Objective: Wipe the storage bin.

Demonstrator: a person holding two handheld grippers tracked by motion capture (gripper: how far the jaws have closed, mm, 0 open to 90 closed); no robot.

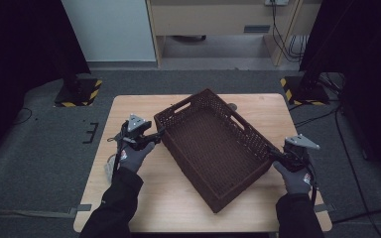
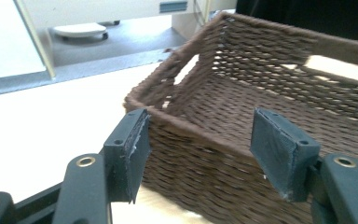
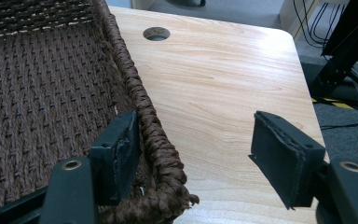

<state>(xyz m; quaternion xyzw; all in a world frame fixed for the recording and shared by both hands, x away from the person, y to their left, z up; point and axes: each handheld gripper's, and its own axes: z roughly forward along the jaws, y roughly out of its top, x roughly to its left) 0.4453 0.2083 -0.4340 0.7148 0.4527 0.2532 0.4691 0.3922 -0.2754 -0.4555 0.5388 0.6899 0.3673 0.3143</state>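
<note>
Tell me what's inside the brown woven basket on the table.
The basket looks empty: only its woven floor shows. One pad of the right tongs reaches just inside the rim. The near corner's floor, behind its wall, is covered.

Rough woven basket [image 1: 213,148], smooth wooden table [image 1: 144,198]

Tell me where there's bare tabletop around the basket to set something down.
The table is bare along its near edge, between the two forearms and the basket's near corner, and in its far left corner. Crowded: the left gripper sits at the basket's left wall, and the right gripper straddles its right rim.
</note>
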